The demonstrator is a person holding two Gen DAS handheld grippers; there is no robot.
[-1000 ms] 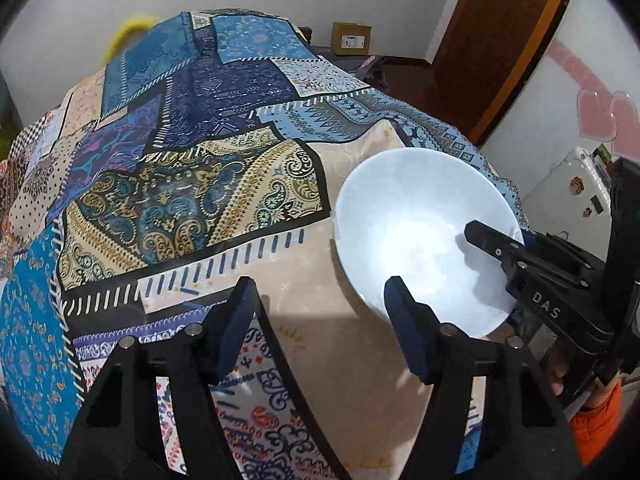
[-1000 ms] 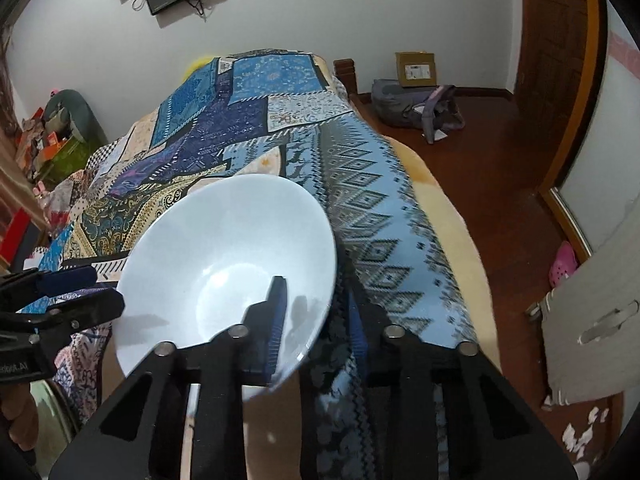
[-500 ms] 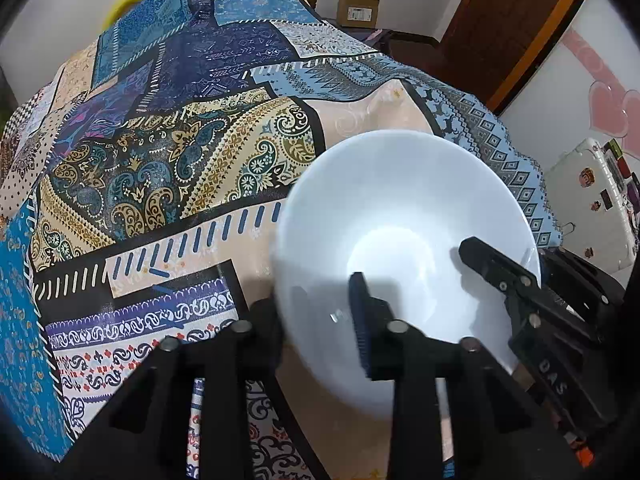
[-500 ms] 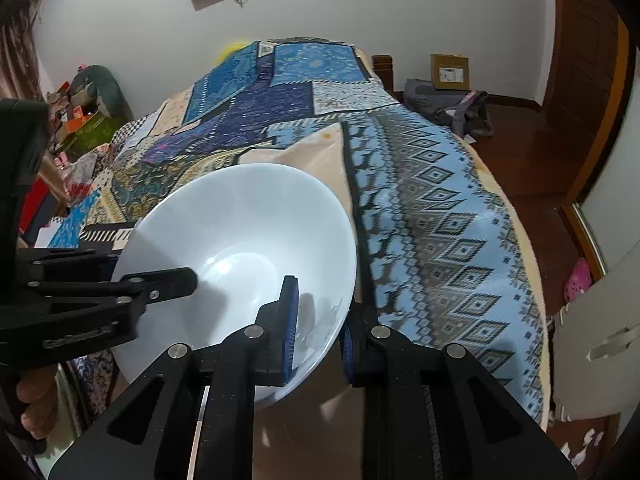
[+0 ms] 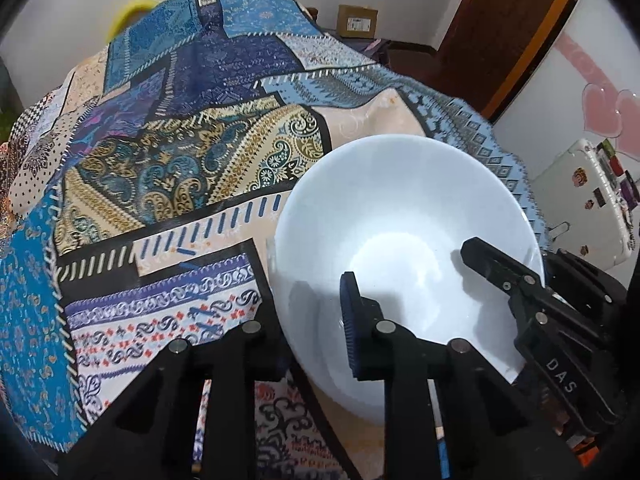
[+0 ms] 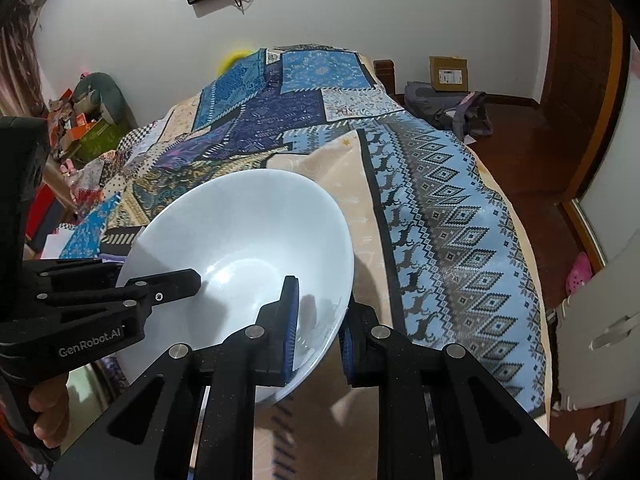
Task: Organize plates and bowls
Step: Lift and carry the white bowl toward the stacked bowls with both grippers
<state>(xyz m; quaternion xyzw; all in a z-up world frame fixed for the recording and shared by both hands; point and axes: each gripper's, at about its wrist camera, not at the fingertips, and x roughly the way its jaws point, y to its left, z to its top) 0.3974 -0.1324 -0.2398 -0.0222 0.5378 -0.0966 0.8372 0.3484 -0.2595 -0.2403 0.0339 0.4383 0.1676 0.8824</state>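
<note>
A large white bowl is held above the patterned bedspread by both grippers at once. My left gripper is shut on the bowl's left rim, one finger inside and one outside under the wall. My right gripper is shut on the bowl's right rim in the same way. In the left wrist view the right gripper reaches into the bowl from the right. In the right wrist view the left gripper reaches in from the left. The bowl is empty.
The bed fills the middle of both views, with the bedspread hanging over its right edge. A wooden door, a cardboard box and a bag are on the far right floor. Clutter lies at the left.
My left gripper went from open beside the bowl to shut on its left rim. The bowl has risen and come nearer while my right gripper kept its hold.
</note>
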